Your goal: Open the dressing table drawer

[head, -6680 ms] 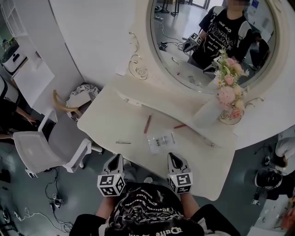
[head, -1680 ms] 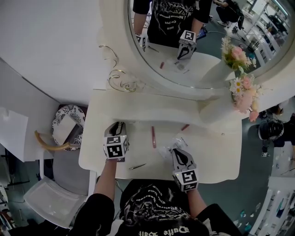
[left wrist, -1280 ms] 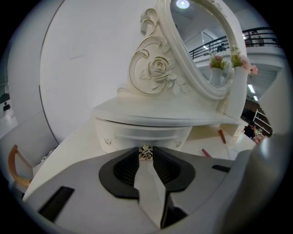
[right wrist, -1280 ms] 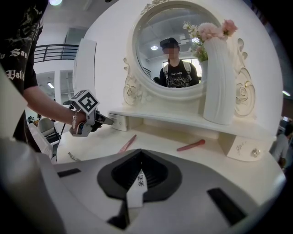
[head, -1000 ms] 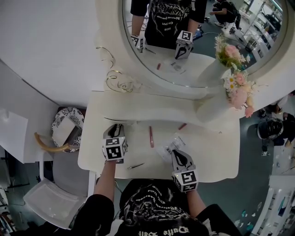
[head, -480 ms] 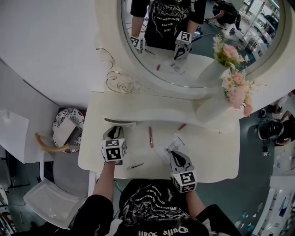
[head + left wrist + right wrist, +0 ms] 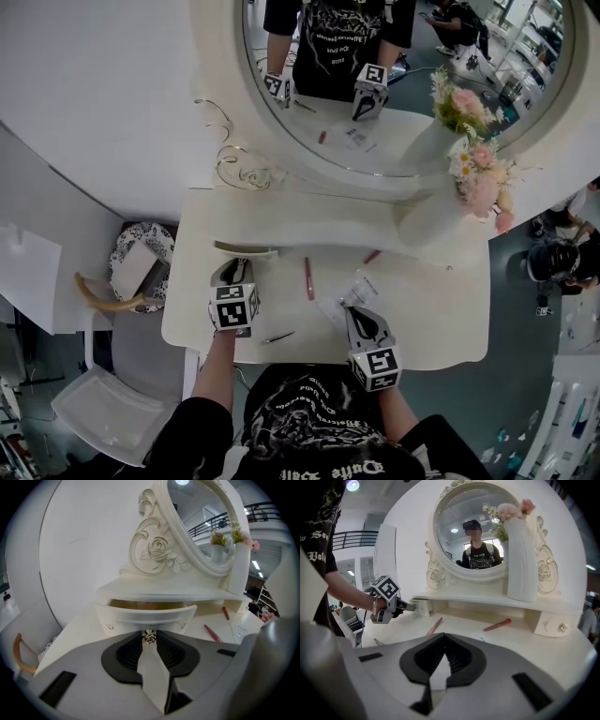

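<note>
One cream curved-front drawer (image 7: pixel 145 617) at the white tabletop's (image 7: pixel 431 328) left, flush seconds ago, now stands partly out, the left gripper (image 7: pixel 239 266) clamped on its small metal knob (image 7: pixel 149 636) and the right gripper (image 7: pixel 359 307) closed and empty, so opening looks well underway.

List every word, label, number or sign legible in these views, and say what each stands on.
No text reads clearly.
On the black T-shirt: white gothic lettering, too distorted to read.
On the left gripper and right gripper: cubes with square black-and-white marker patterns, no letters.
On the clear plastic packet lying on the white table: print too small to read.
</note>
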Demonstrator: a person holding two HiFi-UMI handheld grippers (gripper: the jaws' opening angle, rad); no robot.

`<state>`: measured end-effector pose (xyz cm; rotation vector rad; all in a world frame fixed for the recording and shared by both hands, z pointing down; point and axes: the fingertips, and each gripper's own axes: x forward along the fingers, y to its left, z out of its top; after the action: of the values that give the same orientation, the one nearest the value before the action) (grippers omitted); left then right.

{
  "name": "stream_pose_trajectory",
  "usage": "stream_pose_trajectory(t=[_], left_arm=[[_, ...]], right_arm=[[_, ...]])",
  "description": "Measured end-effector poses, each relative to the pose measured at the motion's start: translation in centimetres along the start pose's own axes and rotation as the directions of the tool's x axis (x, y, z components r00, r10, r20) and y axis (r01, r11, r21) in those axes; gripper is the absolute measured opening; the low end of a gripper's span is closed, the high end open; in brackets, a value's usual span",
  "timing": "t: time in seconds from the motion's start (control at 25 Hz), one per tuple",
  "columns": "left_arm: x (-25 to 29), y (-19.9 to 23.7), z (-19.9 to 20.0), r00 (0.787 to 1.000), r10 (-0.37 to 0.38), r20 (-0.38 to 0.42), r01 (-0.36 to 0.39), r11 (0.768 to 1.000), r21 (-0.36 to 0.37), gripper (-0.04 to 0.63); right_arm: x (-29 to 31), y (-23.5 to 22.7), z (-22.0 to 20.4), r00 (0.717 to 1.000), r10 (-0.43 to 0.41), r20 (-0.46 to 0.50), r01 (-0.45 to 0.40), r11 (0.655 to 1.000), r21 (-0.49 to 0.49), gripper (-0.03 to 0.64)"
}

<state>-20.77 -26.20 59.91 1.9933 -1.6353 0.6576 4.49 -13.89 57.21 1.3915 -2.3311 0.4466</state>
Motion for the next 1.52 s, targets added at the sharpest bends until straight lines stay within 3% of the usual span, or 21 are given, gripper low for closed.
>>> stream_pose_trajectory(t=[1.52], left_arm=[[-1.3, -0.4, -1.1, 1.000, 0.001, -0.020, 0.000, 0.999, 0.055, 0.104]], right_arm=[[-1.2, 0.0, -0.6, 1.000, -0.019, 0.015, 0.019, 1.000, 0.009, 0.011]])
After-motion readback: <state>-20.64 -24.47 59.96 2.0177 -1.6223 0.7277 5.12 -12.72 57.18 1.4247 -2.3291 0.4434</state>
